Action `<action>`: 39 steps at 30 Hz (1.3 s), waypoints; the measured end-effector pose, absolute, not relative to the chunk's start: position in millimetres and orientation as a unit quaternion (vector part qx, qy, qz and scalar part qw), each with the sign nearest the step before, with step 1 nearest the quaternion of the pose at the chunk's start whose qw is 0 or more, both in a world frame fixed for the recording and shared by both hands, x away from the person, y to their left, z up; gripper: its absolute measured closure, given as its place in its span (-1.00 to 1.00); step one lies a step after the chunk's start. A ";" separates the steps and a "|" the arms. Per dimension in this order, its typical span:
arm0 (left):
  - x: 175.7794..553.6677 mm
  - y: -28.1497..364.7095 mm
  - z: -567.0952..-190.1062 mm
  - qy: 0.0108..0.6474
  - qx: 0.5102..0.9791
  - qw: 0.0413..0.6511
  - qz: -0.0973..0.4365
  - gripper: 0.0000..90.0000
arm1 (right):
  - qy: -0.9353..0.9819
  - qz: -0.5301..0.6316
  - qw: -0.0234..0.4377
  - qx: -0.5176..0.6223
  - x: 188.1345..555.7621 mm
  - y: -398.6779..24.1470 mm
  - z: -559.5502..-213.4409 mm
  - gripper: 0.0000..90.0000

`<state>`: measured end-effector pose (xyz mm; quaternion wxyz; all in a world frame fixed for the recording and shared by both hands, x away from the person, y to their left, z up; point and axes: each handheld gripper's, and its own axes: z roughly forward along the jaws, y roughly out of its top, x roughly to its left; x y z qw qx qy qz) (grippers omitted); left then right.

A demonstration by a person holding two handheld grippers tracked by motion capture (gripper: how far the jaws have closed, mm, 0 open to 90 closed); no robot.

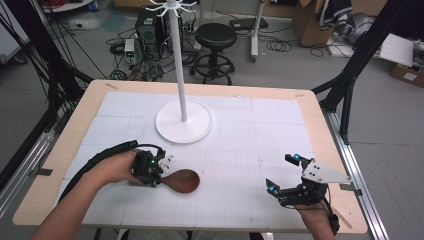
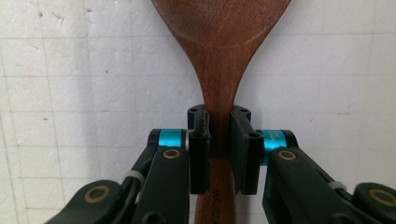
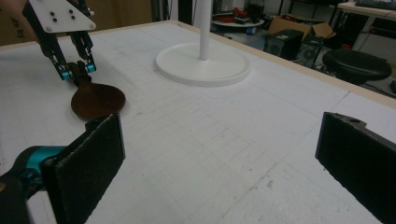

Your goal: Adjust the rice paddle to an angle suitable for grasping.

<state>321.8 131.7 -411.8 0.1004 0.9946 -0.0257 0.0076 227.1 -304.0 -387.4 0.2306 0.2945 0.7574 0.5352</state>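
Wooden spoon (image 1: 183, 180), white stand (image 1: 183, 122) behind, apart

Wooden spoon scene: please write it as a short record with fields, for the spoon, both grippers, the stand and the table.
spoon: wooden spoon, lying on the white mat, bowl toward table centre
left gripper: left gripper, jaws closed on the spoon's neck just below the bowl
right gripper: right gripper, jaws wide apart, nothing between them, at the table's right front
stand: white pole stand on a round base, behind the spoon
table: wooden table under a white gridded mat
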 end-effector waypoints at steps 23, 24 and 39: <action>318.3 130.9 -410.4 -0.038 0.993 0.110 0.021 0.75 | 0.756 0.535 0.232 0.295 226.9 -304.7 -387.1 -0.99; 318.6 130.9 -410.2 -0.037 0.993 0.109 0.020 0.75 | 0.756 0.536 0.231 0.296 226.8 -304.6 -387.1 -0.99; 314.5 126.9 -395.7 -0.048 0.989 0.138 0.031 0.75 | 0.757 0.535 0.230 0.295 227.2 -304.0 -387.3 -0.99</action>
